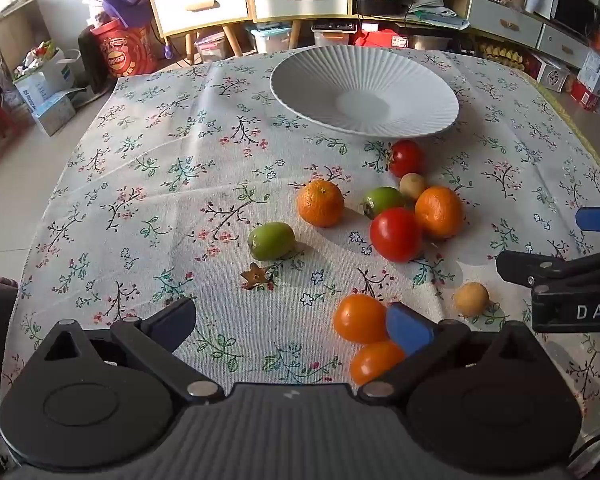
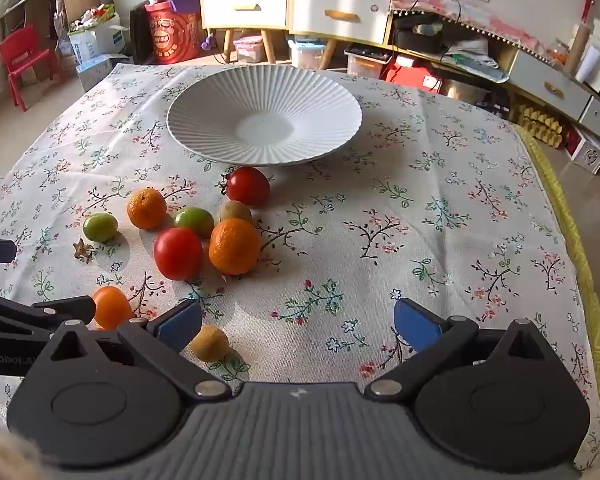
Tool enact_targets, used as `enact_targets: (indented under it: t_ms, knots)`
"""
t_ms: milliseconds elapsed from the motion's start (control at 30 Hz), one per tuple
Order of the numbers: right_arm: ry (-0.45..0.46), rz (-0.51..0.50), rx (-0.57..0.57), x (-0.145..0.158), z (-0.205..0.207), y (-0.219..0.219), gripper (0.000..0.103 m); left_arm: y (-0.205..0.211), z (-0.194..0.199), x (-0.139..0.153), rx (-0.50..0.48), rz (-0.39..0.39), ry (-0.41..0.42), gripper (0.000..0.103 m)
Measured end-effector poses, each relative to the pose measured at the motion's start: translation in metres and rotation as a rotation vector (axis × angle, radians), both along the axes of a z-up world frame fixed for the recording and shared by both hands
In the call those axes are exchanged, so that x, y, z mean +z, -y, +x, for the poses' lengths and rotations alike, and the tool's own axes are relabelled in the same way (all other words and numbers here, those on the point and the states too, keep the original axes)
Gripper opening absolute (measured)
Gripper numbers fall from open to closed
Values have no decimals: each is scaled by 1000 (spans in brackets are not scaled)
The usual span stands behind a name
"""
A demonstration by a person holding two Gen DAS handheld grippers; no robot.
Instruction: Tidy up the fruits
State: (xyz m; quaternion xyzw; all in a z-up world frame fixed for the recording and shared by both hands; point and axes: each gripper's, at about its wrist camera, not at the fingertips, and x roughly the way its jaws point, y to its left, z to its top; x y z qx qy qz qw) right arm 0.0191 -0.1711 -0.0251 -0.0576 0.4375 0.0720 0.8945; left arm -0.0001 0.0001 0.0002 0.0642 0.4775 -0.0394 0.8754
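A white ribbed plate (image 1: pixel 320 76) (image 2: pixel 204 104) sits empty at the far side of the floral tablecloth. In front of it lie loose fruits: two red tomatoes (image 1: pixel 396 234) (image 2: pixel 178 253), two tangerines (image 1: pixel 321 203) (image 2: pixel 234 246), two green fruits (image 1: pixel 271 241) (image 2: pixel 100 227), small tan fruits (image 1: pixel 471 299) (image 2: pixel 209 343) and two orange tomatoes (image 1: pixel 360 318) (image 2: pixel 111 306). My left gripper (image 1: pixel 296 322) is open and empty, its right fingertip (image 1: pixel 410 328) beside the orange tomatoes. My right gripper (image 2: pixel 298 326) is open and empty, its left fingertip (image 2: pixel 180 322) near a tan fruit.
A dried star-shaped calyx (image 1: pixel 257 275) (image 2: pixel 82 250) lies by the near green fruit. Drawer cabinets (image 2: pixel 292 8), storage boxes and a red chair (image 2: pixel 22 60) stand beyond the table. The table's right edge (image 2: pixel 568 240) has yellow trim.
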Motion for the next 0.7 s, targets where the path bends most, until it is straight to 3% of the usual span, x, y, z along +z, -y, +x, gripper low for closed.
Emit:
enact_targets:
  t_ms: [700]
  knots:
    - [-23,-8,17,-4,0,-5,102,-3,0,0,8,-4,6,100]
